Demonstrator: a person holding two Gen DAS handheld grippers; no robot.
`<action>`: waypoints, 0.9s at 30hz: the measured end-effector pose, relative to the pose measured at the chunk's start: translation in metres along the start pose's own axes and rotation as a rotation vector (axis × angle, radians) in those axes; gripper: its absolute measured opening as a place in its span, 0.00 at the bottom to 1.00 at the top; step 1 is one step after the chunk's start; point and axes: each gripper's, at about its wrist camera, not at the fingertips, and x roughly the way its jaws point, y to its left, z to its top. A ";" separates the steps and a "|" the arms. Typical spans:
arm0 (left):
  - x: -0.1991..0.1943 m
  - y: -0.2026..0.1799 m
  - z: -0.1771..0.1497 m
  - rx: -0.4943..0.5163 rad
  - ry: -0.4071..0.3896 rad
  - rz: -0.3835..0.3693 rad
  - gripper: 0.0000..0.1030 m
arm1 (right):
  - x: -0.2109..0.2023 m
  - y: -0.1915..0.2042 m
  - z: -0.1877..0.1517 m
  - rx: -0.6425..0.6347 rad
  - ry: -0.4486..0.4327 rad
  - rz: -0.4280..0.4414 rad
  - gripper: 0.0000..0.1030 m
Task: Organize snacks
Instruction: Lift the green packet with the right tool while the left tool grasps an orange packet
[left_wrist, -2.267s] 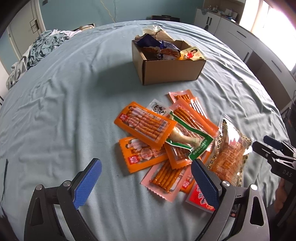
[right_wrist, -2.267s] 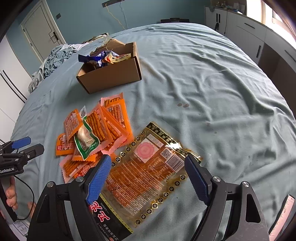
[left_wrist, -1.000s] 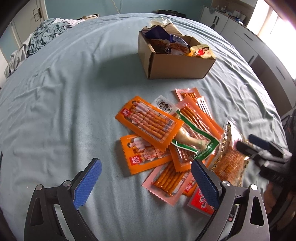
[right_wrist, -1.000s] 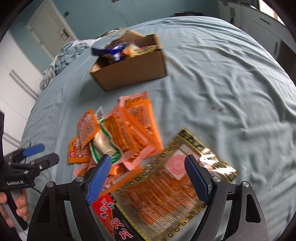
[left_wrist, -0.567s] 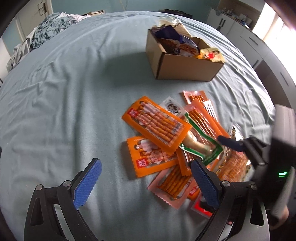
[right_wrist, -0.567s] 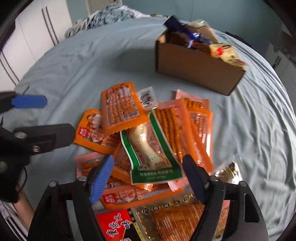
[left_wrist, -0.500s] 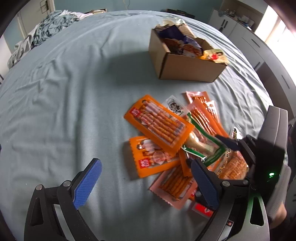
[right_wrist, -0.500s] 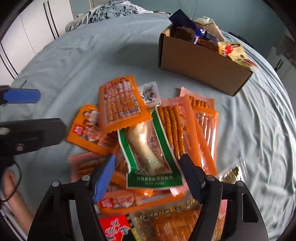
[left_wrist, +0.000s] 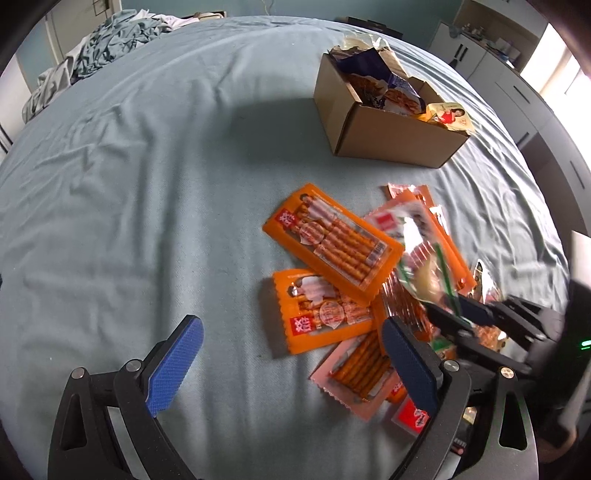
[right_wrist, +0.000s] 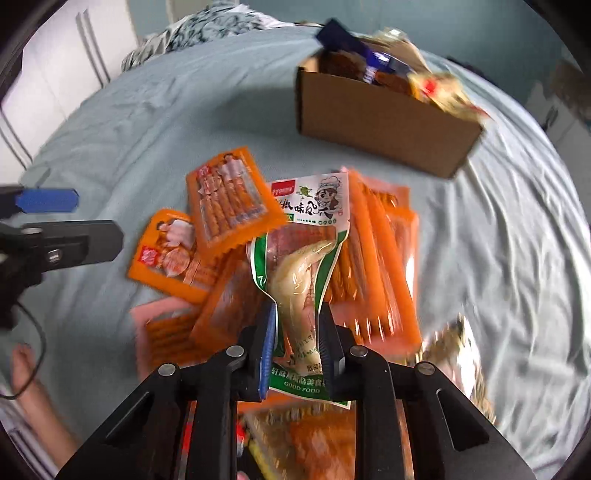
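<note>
- Right gripper (right_wrist: 295, 328): its jaws have just been closing and now pinch the lower half of one green-edged chicken-foot packet (right_wrist: 306, 258), which rises above the pile with its cartoon-chef header tilted toward the box. In the left wrist view the same packet (left_wrist: 424, 266) appears blurred, above the other packets.
- Left gripper (left_wrist: 288, 365): released, two blue pads wide apart, nothing between them; it hovers over bare sheet just beside the pile's near edge.
- Cardboard box (left_wrist: 391, 136): one, open-topped, standing on the bed well beyond the pile and filled above its rim with several wrappers, among them one dark blue bag (left_wrist: 365, 66) and one pale packet bearing a red figure (left_wrist: 448, 116) at the right corner.
- Orange sausage-stick packets: two lie fully exposed at the pile's left, the upper one (left_wrist: 332, 240) overlapping the lower one (left_wrist: 325, 314); further orange packets lie underneath on the right, their number uncertain.
- Pink stick packet (left_wrist: 358, 369): one, at the pile's near edge.
- Gold-trimmed clear bag (right_wrist: 458, 350): one, at the right, blurred.
- Blue-grey bed sheet (left_wrist: 147, 206): one wrinkled surface bearing everything.
</note>
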 end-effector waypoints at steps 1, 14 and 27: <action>0.000 0.000 -0.001 0.002 0.000 0.003 0.96 | -0.006 -0.004 -0.002 0.023 -0.004 0.016 0.18; 0.012 0.003 -0.009 -0.049 0.064 -0.075 0.96 | -0.102 -0.043 -0.061 0.281 -0.155 0.008 0.18; 0.047 -0.012 0.012 -0.110 0.105 -0.069 0.96 | -0.070 -0.046 -0.045 0.289 -0.144 -0.027 0.18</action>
